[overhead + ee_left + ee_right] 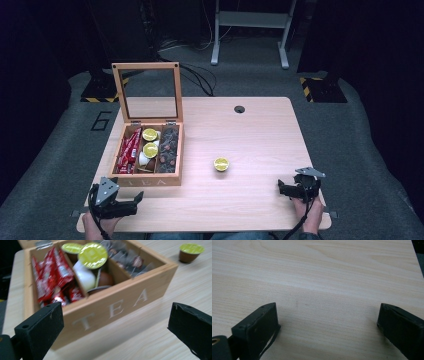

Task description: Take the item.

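Both of your tools stand wide apart at the jaws and hold nothing. Your left tool (134, 201) hovers just in front of the wooden tea box (148, 180), pointing toward its lettered front wall, with your left hand (96, 222) at the near edge of the surface (260, 135). Your right tool (282, 188) sits well to the right of the box, low over bare wood, your right hand (310, 216) behind it. One green-lidded capsule (221, 164) rests between box and right tool.
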Available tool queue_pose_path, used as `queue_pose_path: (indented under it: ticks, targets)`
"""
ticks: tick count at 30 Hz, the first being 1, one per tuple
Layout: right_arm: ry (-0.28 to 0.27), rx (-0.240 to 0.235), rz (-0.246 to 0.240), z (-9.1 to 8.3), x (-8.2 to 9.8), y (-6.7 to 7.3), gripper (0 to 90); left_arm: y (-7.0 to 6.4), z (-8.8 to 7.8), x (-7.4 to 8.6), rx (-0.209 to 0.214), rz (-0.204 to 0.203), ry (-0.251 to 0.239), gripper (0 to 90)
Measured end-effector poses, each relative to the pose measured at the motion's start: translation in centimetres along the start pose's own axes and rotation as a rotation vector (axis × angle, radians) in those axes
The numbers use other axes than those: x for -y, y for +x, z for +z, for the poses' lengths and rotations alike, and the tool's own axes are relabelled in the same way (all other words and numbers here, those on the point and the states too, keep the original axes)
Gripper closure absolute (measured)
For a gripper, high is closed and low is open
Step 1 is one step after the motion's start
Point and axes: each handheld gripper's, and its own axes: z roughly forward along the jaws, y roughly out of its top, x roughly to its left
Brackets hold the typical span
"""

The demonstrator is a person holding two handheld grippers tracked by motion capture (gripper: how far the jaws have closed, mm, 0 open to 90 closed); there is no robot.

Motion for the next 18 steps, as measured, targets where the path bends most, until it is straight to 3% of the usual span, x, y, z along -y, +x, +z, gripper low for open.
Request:
queue_pose_path:
  ticks: [10,15,18]
  targets:
    - [0.000,0.000,0.000,0.0,0.0,0.0,2.5,2.3,0.4,4.5,-0.061,-0.084,0.077,0.0]
    - [0.000,0.001,0.000,0.0,0.0,0.0,2.5,3.5,1.8,6.1,-0.047,-0.123,0.158,0.0]
    - [0.001,0.001,0.000,0.0,0.0,0.0,2.5,3.9,2.4,6.5,-0.041,-0.124,0.191,0.0]
